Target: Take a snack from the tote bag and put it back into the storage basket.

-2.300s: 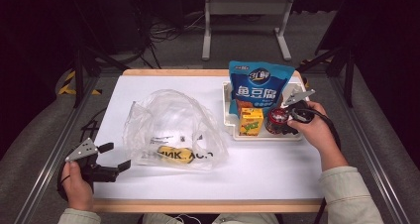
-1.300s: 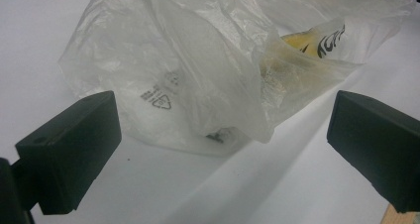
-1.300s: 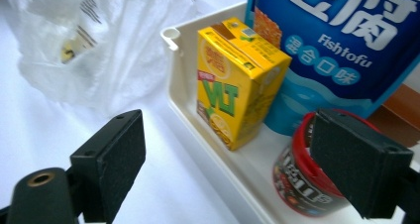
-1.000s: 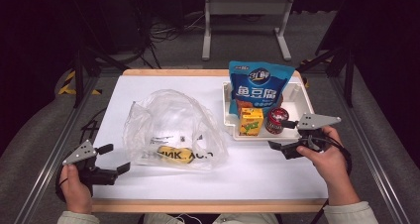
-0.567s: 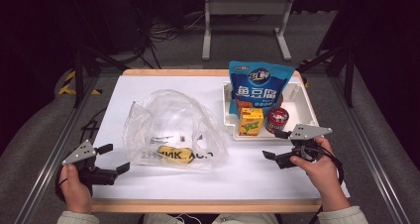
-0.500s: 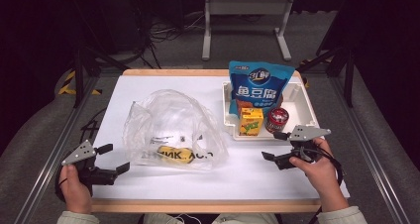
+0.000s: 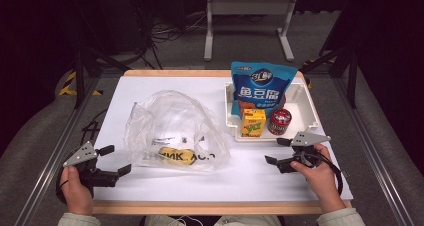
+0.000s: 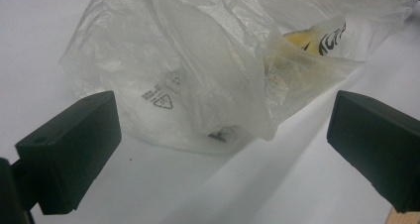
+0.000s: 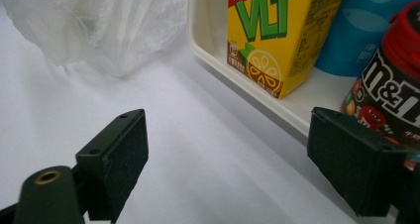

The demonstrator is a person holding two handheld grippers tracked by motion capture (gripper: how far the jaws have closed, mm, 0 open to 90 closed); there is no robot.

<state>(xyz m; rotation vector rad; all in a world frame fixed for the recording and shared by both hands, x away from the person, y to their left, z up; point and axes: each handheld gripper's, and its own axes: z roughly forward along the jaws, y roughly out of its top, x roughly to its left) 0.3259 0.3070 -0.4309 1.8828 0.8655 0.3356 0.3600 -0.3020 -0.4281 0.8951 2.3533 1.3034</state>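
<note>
A clear plastic bag point(image 7: 172, 131) lies mid-table with a yellow item point(image 7: 176, 156) inside; it also shows in the left gripper view point(image 8: 218, 65). A white tray point(image 7: 311, 111) at the right holds a blue snack pouch point(image 7: 260, 86), a yellow juice carton point(image 7: 253, 122) and a red-lidded candy jar point(image 7: 280, 121). My left gripper point(image 7: 115, 160) rests open at the front left, jaws wide, pointing at the bag. My right gripper point(image 7: 276, 151) is open just in front of the tray, nothing between its jaws. The carton point(image 9: 275, 35) and jar point(image 9: 391, 90) stand close ahead in the right gripper view.
The white tabletop point(image 7: 250, 171) has a wooden front edge point(image 7: 210, 208). A metal stand point(image 7: 247, 11) and cables lie on the floor beyond the table. Rails run along both sides.
My right gripper has drawn back from the candy jar in the tray toward the front of the table and lowered, empty. The left gripper has stayed put.
</note>
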